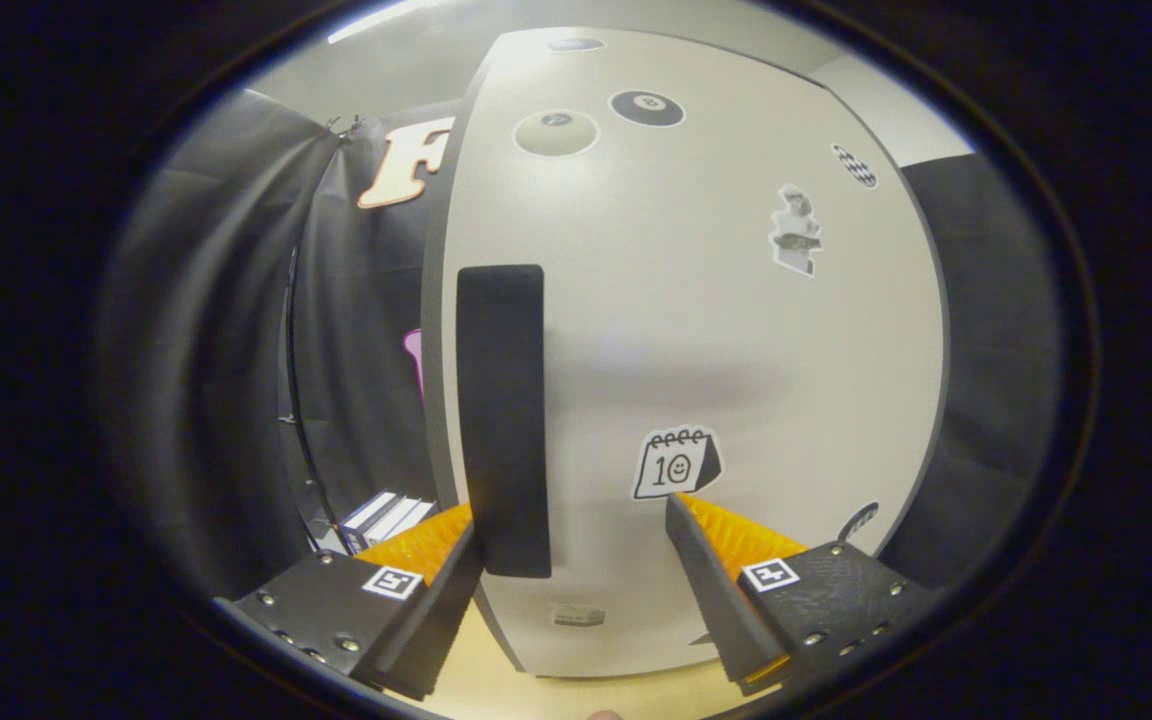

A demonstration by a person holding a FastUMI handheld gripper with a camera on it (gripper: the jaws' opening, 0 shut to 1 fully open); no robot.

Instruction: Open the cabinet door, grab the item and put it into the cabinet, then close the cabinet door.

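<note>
A white cabinet door (696, 330) with several stickers stands right in front of me. Its tall black handle (502, 410) runs vertically near the door's left edge. My gripper (576, 515) is open, close to the door. The left finger (431, 545) sits just left of the handle's lower end and the right finger (726, 540) lies well to its right, below a calendar sticker (677, 463). The handle's lower part stands between the fingers, hard by the left one. A small box with white and dark stripes (386, 517) lies beyond the left finger, left of the cabinet.
Black cloth (226, 380) hangs to the left and right of the cabinet. A pale wooden surface (496, 670) shows below the door, between the fingers.
</note>
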